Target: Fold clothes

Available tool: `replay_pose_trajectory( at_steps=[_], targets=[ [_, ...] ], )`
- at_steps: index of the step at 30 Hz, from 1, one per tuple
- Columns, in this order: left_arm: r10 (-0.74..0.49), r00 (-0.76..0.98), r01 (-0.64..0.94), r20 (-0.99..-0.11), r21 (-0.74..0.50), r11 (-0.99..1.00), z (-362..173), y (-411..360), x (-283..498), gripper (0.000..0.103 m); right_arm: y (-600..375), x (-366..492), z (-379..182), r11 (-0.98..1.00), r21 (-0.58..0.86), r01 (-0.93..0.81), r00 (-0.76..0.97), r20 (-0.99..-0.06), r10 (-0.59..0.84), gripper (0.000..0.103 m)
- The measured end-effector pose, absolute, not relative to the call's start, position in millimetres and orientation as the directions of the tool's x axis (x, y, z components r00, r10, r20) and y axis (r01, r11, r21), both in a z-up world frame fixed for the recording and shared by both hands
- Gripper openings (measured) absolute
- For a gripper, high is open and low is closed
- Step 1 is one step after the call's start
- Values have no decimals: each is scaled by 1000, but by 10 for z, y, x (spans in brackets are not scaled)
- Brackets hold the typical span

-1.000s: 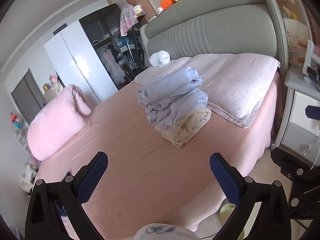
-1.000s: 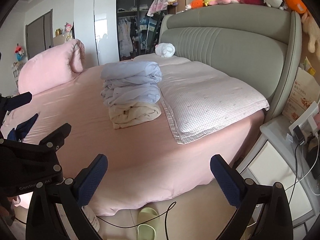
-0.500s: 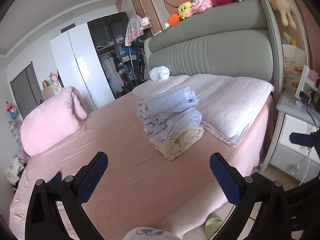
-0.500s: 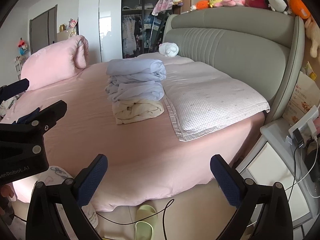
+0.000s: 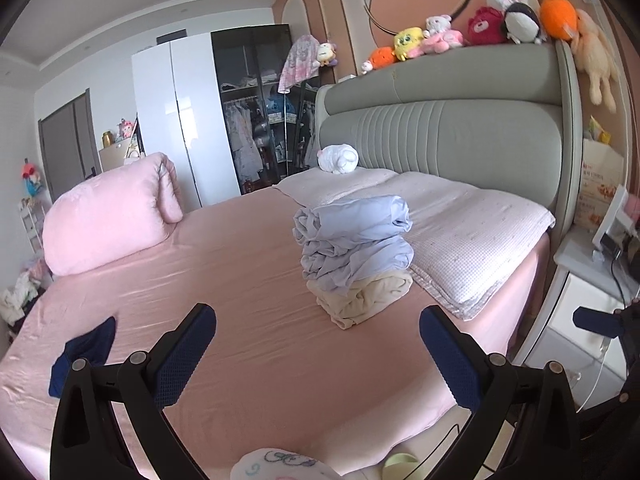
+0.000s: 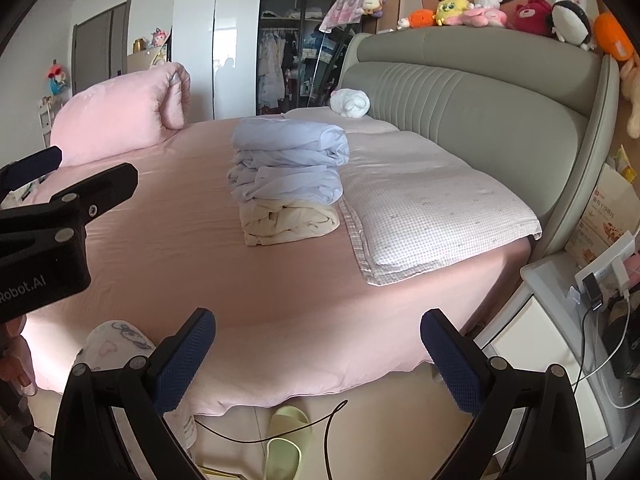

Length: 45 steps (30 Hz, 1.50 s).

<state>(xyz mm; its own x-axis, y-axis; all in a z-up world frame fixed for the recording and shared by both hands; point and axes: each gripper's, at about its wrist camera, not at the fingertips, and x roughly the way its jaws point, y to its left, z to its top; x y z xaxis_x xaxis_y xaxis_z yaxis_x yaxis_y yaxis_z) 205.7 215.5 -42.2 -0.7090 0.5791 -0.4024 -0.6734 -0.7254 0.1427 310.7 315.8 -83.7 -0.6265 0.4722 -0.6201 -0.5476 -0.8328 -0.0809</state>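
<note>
Both hand-held grippers, left (image 5: 318,334) and right (image 6: 318,334), gape empty before the folded clothes stack (image 5: 354,256) on the bed (image 5: 248,320).

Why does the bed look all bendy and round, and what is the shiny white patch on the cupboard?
Left wrist view: the fisheye lens curves the bed and darkens the picture's corners; daylight glares off the white wardrobe door. Right wrist view: same bending, same glare on that door; the stack of folded clothes stays sharp.
</note>
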Motion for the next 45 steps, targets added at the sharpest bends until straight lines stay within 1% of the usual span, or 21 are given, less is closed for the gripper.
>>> replay_pose_trajectory(
  at_steps=[4,7,10,12,15,20,25,30,33,38,42,45],
  targets=[
    [605,-711,-685,-359,157,-711,-368,2102,2159,103,3117,3107,-820,-836,-90,-541,-629,-617,473,102],
    [627,-693,-709,-355,179,-682,-350,2125,2209,103,3103,3104,-814,-841,-85,-534,-633,-620,465,102],
    [609,-692,-699,-388,147,-700,-359,2140,2122,103,3098,3101,-829,-846,-75,-528,-637,-625,453,102],
    [605,-694,-689,-390,117,-715,-350,2118,2075,103,3101,3096,-850,-849,-70,-524,-638,-629,445,102],
    [675,-639,-737,-369,43,-674,-323,2049,2067,103,3109,3080,-888,-852,-70,-519,-634,-636,439,102],
    [637,-675,-708,-373,84,-701,-310,2082,2098,103,3129,3039,-950,-858,-63,-510,-630,-652,422,102],
    [663,-668,-708,-339,14,-706,-286,1987,2055,103,3163,3035,-1011,-856,-54,-514,-625,-660,416,102],
    [650,-676,-693,-348,-1,-721,-309,1982,1999,103,3219,3042,-1027,-857,3,-516,-641,-665,383,102],
    [658,-677,-685,-330,-45,-727,-301,1913,1983,103,3242,3031,-1017,-859,19,-512,-648,-665,372,102],
    [698,-595,-747,-399,-48,-663,-345,2040,1925,103,3253,2996,-1038,-861,11,-509,-645,-667,373,102],
    [770,-510,-814,-383,-75,-576,-306,2059,1977,103,3265,2981,-1047,-860,10,-510,-644,-668,373,103],
    [798,-449,-847,-401,-94,-524,-308,2099,2056,103,3277,2971,-1044,-865,36,-500,-659,-664,354,103]
  ],
)
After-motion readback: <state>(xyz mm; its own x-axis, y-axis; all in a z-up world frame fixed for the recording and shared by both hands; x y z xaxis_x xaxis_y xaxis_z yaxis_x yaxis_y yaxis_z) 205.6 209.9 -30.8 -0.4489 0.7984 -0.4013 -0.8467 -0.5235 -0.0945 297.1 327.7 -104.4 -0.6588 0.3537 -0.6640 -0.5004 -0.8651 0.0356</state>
